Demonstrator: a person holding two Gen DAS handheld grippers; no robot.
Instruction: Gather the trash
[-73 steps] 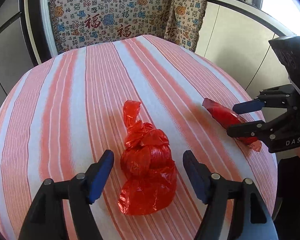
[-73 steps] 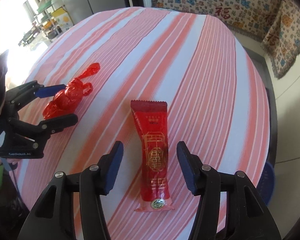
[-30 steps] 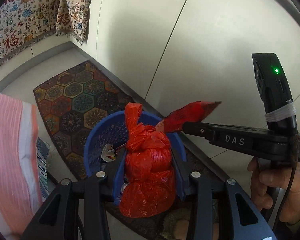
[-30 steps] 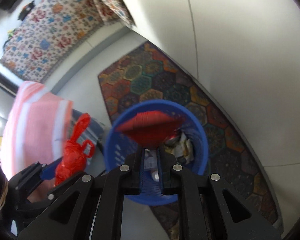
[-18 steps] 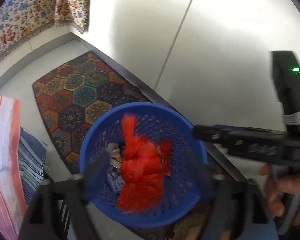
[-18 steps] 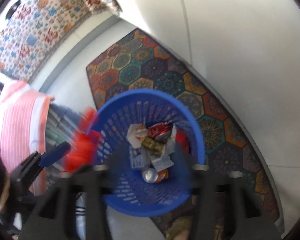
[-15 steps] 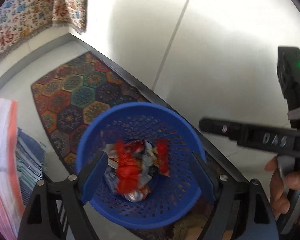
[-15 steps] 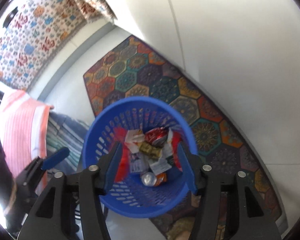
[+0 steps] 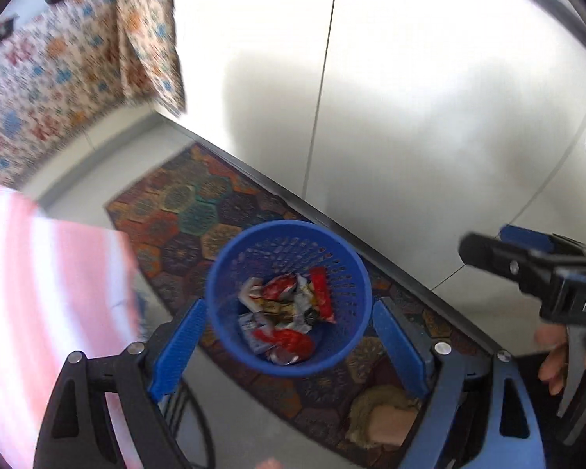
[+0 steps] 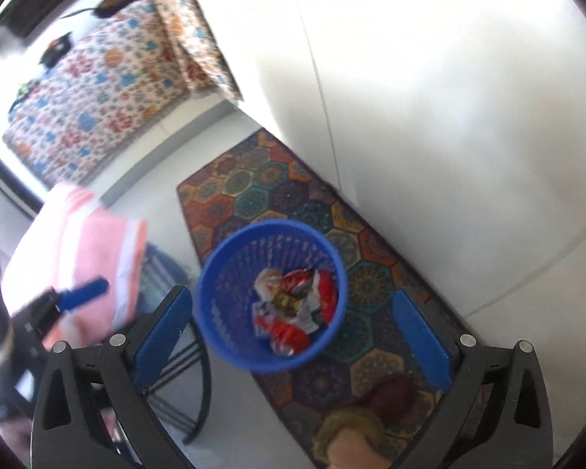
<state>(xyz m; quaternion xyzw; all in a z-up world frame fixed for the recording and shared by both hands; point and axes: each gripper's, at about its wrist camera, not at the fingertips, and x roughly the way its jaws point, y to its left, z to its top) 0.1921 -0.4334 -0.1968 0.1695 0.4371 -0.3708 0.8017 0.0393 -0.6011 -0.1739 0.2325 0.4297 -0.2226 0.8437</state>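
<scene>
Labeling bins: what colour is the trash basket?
Blue, perforated walls; clearest in the left wrist view.

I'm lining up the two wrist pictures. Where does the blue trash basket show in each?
Left wrist: blue trash basket sits centre, low, between the open fingers.
Right wrist: basket sits centre, slightly left.
Shared landmark: the patterned rug under it.

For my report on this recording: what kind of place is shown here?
Most likely a room in a home. A blue wastebasket with wrappers stands on a patterned rug, beside a table with a pink striped cloth; a floral fabric cover hangs behind.
</scene>
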